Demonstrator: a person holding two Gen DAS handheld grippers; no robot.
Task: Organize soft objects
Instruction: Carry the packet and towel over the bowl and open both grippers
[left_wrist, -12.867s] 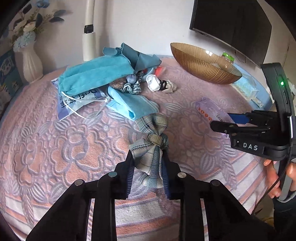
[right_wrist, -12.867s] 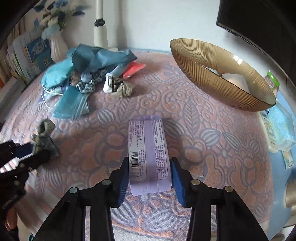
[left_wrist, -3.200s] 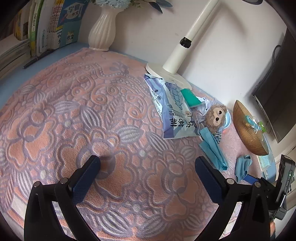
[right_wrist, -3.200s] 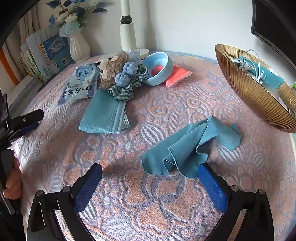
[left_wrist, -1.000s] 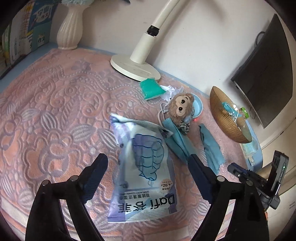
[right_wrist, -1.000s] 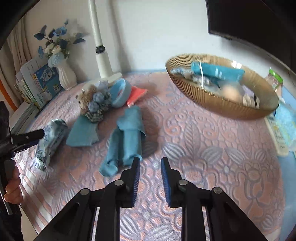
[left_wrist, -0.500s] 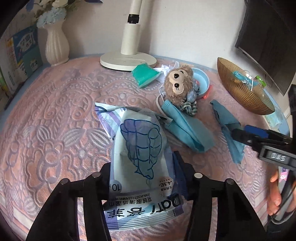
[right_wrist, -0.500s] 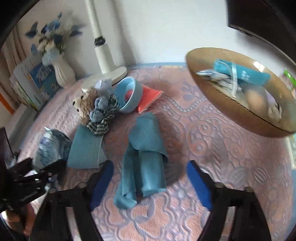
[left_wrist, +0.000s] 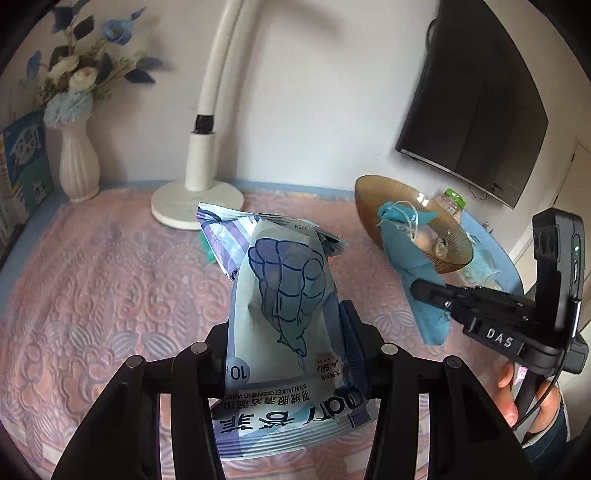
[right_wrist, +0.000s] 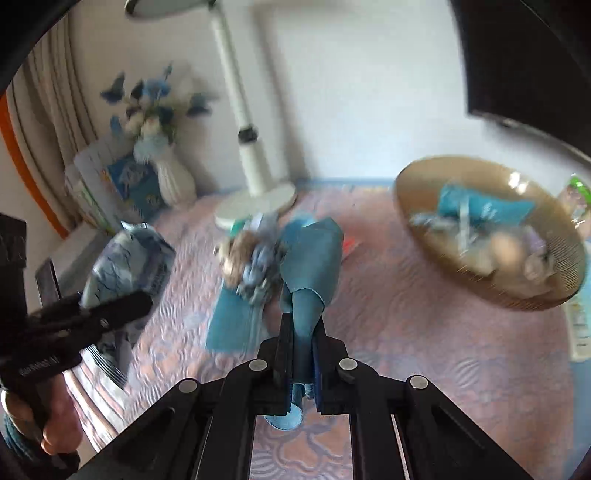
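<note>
My left gripper (left_wrist: 286, 332) is shut on a light blue wipes packet (left_wrist: 284, 295) and holds it lifted above the pink patterned cloth. The packet also shows at the left of the right wrist view (right_wrist: 129, 258). My right gripper (right_wrist: 301, 350) is shut on a teal cloth (right_wrist: 314, 262), raised off the cloth; it hangs from the same gripper in the left wrist view (left_wrist: 417, 280). A ribbed amber bowl (right_wrist: 424, 225) at the right holds several soft items. A small plush monkey (right_wrist: 236, 254) lies on a blue face mask (right_wrist: 232, 325) mid-table.
A white lamp base (left_wrist: 177, 210) and a white vase (left_wrist: 77, 166) with blue flowers stand at the back. Books (right_wrist: 99, 184) lean at the far left. A dark monitor (left_wrist: 476, 110) hangs at the right. A packet (right_wrist: 580, 325) lies at the right table edge.
My left gripper has closed on the wipes packet and lifted it. My right gripper has closed on the teal cloth and raised it from the table.
</note>
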